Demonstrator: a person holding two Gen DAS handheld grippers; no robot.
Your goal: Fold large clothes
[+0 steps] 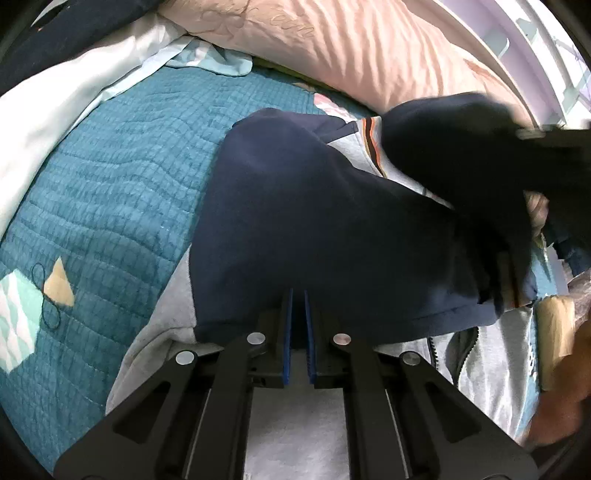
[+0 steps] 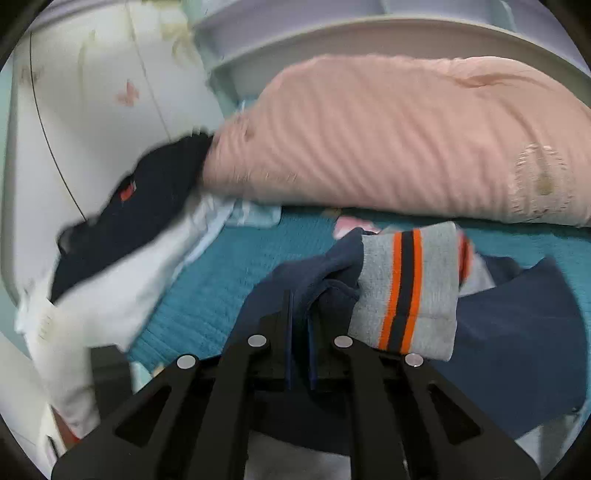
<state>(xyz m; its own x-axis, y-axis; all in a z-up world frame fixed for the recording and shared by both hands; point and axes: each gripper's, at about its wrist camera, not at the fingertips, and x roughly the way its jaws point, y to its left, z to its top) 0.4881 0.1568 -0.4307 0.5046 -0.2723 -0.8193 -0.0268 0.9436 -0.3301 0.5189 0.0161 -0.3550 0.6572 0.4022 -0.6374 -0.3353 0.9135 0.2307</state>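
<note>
A navy and grey zip jacket (image 1: 314,206) lies on a teal quilted bedspread (image 1: 110,177). In the left wrist view my left gripper (image 1: 300,295) is shut, its blue pads (image 1: 289,332) pinching the navy fabric near a hem. The jacket's zipper (image 1: 436,349) and grey body show to the right. In the right wrist view my right gripper (image 2: 300,299) is shut on a bunched navy sleeve (image 2: 317,273), just left of its grey cuff (image 2: 410,291) with orange and dark stripes. A dark blurred mass (image 1: 472,155) at the upper right of the left wrist view hides part of the jacket.
A big pink pillow (image 2: 388,140) lies along the pale headboard (image 2: 332,33) at the back. White and navy cloth (image 2: 122,251) is heaped at the left of the bed. A person's hand (image 1: 565,406) shows at the right edge.
</note>
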